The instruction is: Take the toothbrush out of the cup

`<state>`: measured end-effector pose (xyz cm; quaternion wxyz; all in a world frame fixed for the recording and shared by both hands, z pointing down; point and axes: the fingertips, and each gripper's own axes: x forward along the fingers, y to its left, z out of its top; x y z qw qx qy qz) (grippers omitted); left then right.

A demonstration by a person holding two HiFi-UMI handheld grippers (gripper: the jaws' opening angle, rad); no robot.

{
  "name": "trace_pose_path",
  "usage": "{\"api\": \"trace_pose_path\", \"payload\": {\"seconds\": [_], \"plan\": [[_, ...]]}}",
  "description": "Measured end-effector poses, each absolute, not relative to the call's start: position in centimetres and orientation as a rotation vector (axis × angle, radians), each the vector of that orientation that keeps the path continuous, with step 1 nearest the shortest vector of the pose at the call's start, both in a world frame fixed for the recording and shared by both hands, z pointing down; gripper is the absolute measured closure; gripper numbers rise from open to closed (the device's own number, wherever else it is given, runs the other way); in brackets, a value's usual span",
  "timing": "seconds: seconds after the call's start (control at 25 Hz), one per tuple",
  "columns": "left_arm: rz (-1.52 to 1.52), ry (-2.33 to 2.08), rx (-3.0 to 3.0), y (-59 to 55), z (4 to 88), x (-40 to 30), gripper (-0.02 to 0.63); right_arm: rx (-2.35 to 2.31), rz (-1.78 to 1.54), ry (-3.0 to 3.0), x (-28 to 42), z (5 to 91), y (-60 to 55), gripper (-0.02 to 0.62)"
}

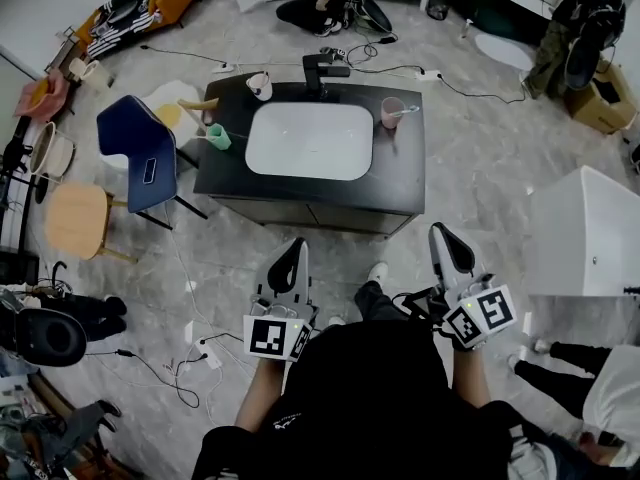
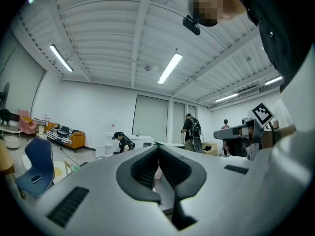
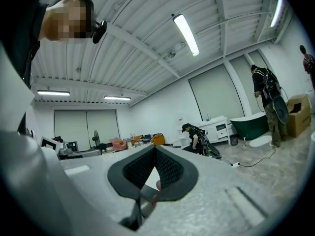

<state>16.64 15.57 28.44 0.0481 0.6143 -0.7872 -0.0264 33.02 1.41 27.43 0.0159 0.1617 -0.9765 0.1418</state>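
A pink cup [image 1: 391, 112] stands on the right side of the black vanity top [image 1: 400, 173], beside the white basin [image 1: 310, 140]. A pale toothbrush [image 1: 407, 113] leans out of it to the right. My left gripper [image 1: 293, 245] and right gripper [image 1: 441, 231] are held close to my body, well short of the vanity, over the floor. Both point toward it with jaws closed and nothing between them. In the left gripper view the left gripper [image 2: 158, 147] shows its pads meeting; in the right gripper view the right gripper [image 3: 155, 149] does too.
A black faucet [image 1: 320, 68] stands behind the basin. Another pink cup [image 1: 259, 86] and a green cup [image 1: 218, 136] stand on the vanity's left side. A blue chair [image 1: 140, 153] and a round wooden stool [image 1: 78, 220] are at left, a white tub [image 1: 585, 233] at right. Cables [image 1: 185, 363] trail on the floor.
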Motion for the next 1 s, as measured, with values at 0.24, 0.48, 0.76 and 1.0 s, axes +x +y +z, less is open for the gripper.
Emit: {"api": "trace_pose_path", "payload": {"seconds": [0.24, 0.48, 0.76, 1.0], "plan": [[-0.085, -2.441, 1.828, 10.3, 28.6, 15.0, 0.6, 0.429, 0.401, -3.064, 30.6, 27.2, -4.4, 0.591], [-0.116, -2.458, 1.838, 4.2, 28.3, 15.1, 0.6, 0.378, 0.375, -3.073, 30.0, 27.4, -9.5, 0.591], [-0.082, -2.355, 1.938, -2.4, 28.8, 15.7, 0.6, 0.463, 0.397, -3.071, 31.1, 27.1, -13.6, 0.591], [-0.064, -2.223, 2.058, -7.1, 30.6, 15.6, 0.6, 0.62, 0.384, -3.033, 32.3, 27.9, -15.3, 0.591]]}}
